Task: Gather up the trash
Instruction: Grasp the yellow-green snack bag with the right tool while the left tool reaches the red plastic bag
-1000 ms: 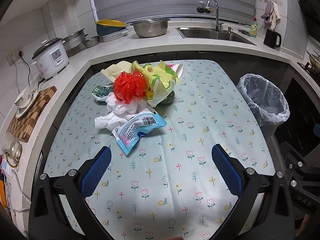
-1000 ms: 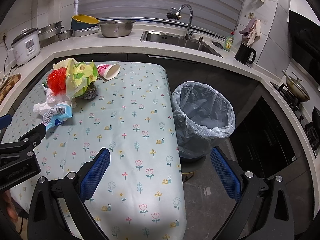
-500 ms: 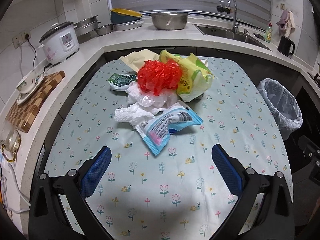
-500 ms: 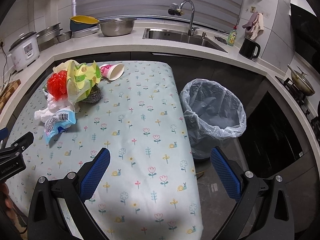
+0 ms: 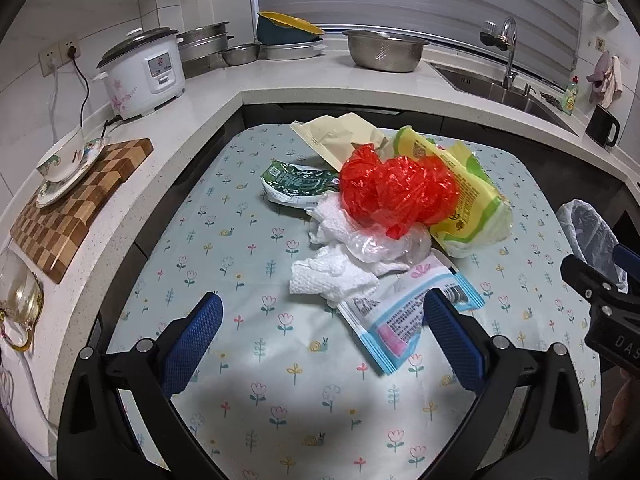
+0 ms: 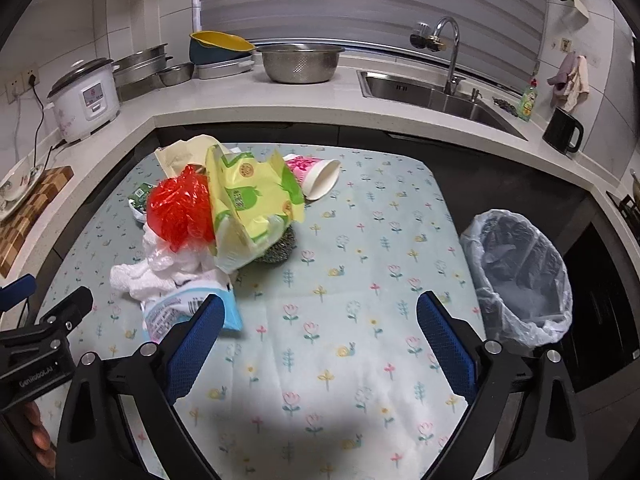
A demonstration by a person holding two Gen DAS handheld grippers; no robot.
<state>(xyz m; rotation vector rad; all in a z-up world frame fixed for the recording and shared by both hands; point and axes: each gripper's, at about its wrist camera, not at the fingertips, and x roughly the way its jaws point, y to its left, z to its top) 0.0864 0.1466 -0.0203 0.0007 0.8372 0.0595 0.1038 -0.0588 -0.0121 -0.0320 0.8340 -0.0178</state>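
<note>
Over the flowered table [image 5: 248, 360], the left gripper [image 5: 320, 344] gapes wide, empty. The trash heap lies at its twelve to one o'clock: red plastic wad [image 5: 396, 192], white paper towel [image 5: 332, 276], blue-edged wrapper [image 5: 400, 316] by its right pad. The right gripper [image 6: 318, 346], jaws just narrowing yet wide, holds nothing. The lined bin [image 6: 520, 276] stands at three o'clock off the table.

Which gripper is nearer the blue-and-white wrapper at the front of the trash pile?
Left. The left gripper frames the blue-and-white wrapper, one finger overlapping it. The right gripper has it beside its left-hand finger, centred on bare tablecloth. Both empty.
</note>
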